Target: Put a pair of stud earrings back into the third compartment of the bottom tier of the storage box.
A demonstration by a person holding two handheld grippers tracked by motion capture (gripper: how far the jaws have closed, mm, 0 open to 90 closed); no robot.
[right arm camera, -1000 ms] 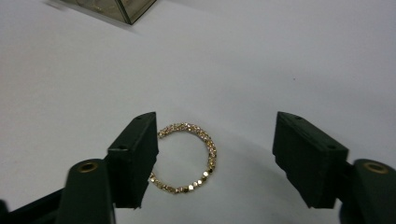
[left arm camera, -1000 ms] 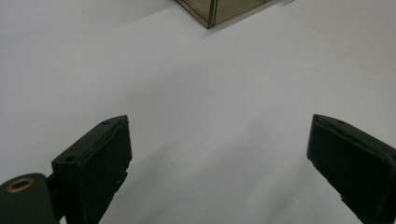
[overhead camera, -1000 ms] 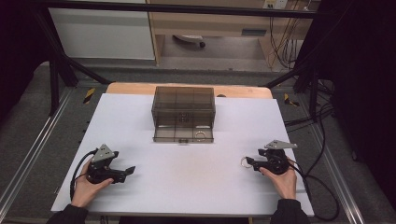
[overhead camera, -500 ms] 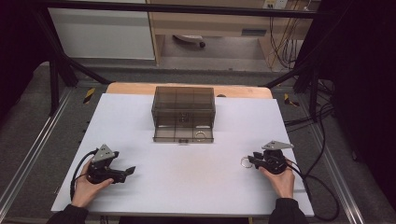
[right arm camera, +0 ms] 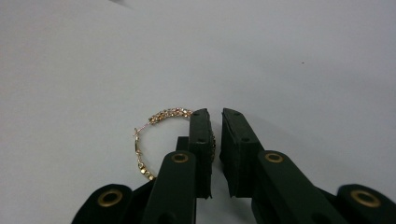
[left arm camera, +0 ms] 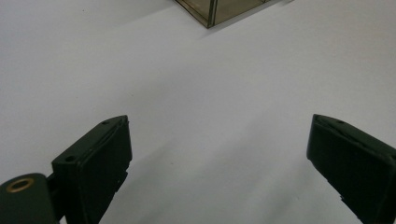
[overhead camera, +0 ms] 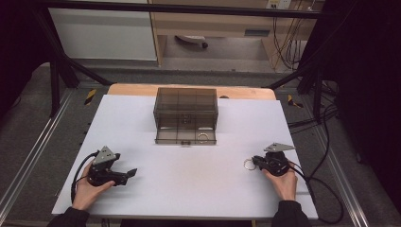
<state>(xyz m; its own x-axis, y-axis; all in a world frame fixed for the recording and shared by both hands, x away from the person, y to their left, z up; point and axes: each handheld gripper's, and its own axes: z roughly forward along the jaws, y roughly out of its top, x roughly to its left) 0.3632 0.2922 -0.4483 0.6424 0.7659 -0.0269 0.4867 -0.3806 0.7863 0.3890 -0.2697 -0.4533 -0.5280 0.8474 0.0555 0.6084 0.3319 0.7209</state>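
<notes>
Right gripper sits near the right front of the white table, held by the right hand, tips pointing left. A gold hoop earring set with small stones lies flat on the table right at those tips. In the right gripper view the gripper has just been closing and its jaws stand nearly together, with a thin gap left between them. The earring sits mostly outside and to the left of the left finger. The far side of the ring runs behind that finger towards the gap, and a bit of chain shows at the finger's inner edge. Cannot tell whether the pads actually pinch the ring there, since the finger hides the contact spot. Left gripper rests at the left front of the table in the left hand, well apart from the earring. In the left gripper view its jaws stand wide apart with bare table between them. A smoky clear plastic drawer box stands at the back middle of the table, its bottom drawer pulled out, with a second ring lying in the drawer's right compartment.
</notes>
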